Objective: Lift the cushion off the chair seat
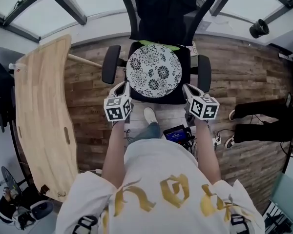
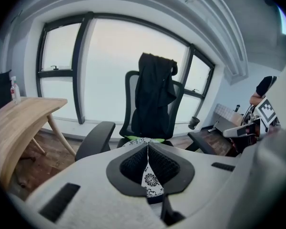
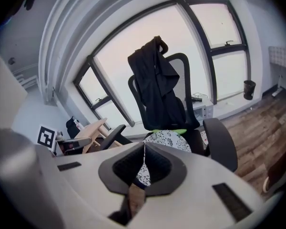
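Biggest thing in the room is the wooden desk (image 1: 41, 111), off to the left of the office chair (image 1: 185, 84) and well apart from it. The chair sits right in front of the person, with a dark jacket (image 1: 163, 9) draped over its backrest.

The cushion (image 1: 154, 70) is the round one with the black-and-white flower print. It lies flat on the chair's seat, between the two armrests, with a bit of something green peeking out at its back edge. So it's not lifted yet.

The left gripper (image 1: 124, 86) is at the chair's front left corner, just below the left armrest. The right gripper (image 1: 187, 87) mirrors it at the front right. Both point at the cushion from near its front rim, but neither touches it. Both are clenched with nothing in them. The pads meet, and the cushion only shows through the slit beyond them.

Looks like the approach stage. To do it well, the person should probably spread both sets of jaws before closing in. Then slide one pad under the rim on each side and pinch low at the edge. After that, raise both hands evenly so it doesn't fold or slip, staying inside the armrests.
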Demonstrator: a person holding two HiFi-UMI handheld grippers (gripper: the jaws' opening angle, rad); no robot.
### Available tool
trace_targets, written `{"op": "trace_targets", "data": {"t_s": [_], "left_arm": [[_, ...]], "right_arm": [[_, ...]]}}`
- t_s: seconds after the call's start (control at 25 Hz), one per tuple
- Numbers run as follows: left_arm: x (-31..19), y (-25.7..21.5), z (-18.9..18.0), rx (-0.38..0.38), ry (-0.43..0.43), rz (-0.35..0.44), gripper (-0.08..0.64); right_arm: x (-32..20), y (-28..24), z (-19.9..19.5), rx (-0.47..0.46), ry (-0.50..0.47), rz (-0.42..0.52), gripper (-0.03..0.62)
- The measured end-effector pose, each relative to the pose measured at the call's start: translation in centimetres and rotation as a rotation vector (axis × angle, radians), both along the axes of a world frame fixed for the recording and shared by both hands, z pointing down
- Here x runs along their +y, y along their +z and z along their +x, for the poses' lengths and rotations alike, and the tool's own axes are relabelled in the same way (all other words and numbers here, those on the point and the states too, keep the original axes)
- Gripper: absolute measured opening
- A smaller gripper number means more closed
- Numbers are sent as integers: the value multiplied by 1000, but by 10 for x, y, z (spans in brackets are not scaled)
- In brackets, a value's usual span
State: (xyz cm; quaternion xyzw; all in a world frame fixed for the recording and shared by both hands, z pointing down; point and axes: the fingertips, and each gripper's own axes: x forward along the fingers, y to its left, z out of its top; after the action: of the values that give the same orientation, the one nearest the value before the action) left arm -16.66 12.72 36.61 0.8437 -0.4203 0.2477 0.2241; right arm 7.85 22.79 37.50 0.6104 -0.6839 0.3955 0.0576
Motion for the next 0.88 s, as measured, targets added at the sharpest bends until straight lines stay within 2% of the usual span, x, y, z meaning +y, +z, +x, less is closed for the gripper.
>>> {"op": "trace_targets", "data": {"t_s": [0.16, 0.28, 0.48, 0.56, 0.76, 0.88], "left_arm": [[-24, 18, 1, -17, 27, -52, 10], [-43, 26, 3, -15, 40, -73, 11], [-63, 34, 11, -10, 60, -111, 10], [-67, 36, 11, -10, 49, -115, 10], [-71, 42, 15, -6, 20, -139, 11], [-69, 46, 16, -8, 8, -154, 11]], "right_arm": [[-30, 0, 0, -58, 52, -4, 12], [-48, 4, 3, -47, 66, -13, 12], [-60, 9, 19, -77, 161, -46, 12], [-60, 9, 24, -62, 174, -54, 12], [-70, 1, 24, -80, 123, -37, 12], [-84, 2, 22, -34, 70, -33, 12]]}}
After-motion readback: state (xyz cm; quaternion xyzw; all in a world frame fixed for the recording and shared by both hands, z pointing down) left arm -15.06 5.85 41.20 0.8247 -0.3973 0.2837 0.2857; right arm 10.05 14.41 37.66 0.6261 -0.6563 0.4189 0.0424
